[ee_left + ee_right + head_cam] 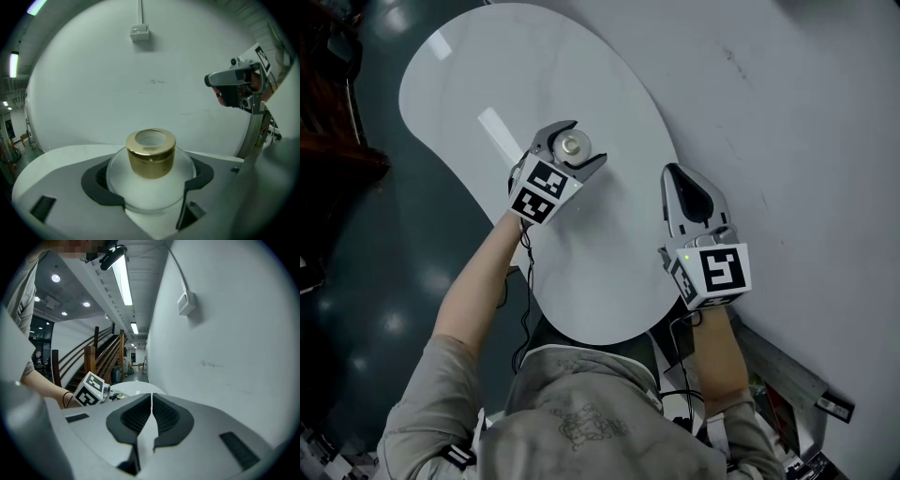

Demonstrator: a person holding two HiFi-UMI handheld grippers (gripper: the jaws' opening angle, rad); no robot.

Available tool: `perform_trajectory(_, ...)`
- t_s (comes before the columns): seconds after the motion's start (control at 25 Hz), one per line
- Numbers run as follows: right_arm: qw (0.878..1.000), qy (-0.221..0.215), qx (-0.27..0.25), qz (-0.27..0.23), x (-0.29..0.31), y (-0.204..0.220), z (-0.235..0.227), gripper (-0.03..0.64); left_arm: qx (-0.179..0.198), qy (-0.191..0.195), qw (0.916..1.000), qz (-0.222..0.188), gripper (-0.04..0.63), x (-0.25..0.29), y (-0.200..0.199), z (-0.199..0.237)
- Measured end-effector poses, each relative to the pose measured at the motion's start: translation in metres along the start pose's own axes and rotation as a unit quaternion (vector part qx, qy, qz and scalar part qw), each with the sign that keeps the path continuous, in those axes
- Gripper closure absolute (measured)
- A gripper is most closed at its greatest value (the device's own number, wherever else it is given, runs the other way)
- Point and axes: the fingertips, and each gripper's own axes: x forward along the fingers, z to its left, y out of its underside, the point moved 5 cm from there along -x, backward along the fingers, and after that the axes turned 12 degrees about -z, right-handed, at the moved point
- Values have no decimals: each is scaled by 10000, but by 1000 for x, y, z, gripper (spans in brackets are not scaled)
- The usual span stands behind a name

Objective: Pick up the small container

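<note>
The small container (573,145) is a frosted round jar with a gold cap (151,152), standing on the white kidney-shaped table (487,75). My left gripper (588,142) has one jaw on each side of it, and the dark pads (101,183) press against its round body (145,192). My right gripper (672,172) hovers at the table's right edge, jaws shut with nothing between them; in the right gripper view (151,404) the two pads meet. It also shows in the left gripper view as the right gripper (232,84), off to the container's right.
A plain white wall (154,79) with a small switch box (139,32) rises just behind the table. A dark glossy floor (366,272) lies left of the table. A wooden staircase (101,359) stands farther off.
</note>
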Motion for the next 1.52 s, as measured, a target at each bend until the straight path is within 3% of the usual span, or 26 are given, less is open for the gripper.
perform_trajectory(0.88, 9940, -172, -519, -945, -76, -164, 35, 583, 538, -211, 9956, -744, 252, -150, -180, -36)
perform_trajectory(1.16, 9929, -237, -561, -1023, -116, -183, 49, 583, 712, -260, 9917, -1042, 252, -193, -210, -66)
perform_trajectory(1.36, 9917, -388, -160, -1212, -136, -190, 60, 583, 614, -365, 9899, -1221, 252, -221, -220, -82)
perform_trajectory(1.52, 9906, -493, -319, -1233, -147, -189, 73, 583, 563, -442, 9888, -1310, 252, -238, -222, -98)
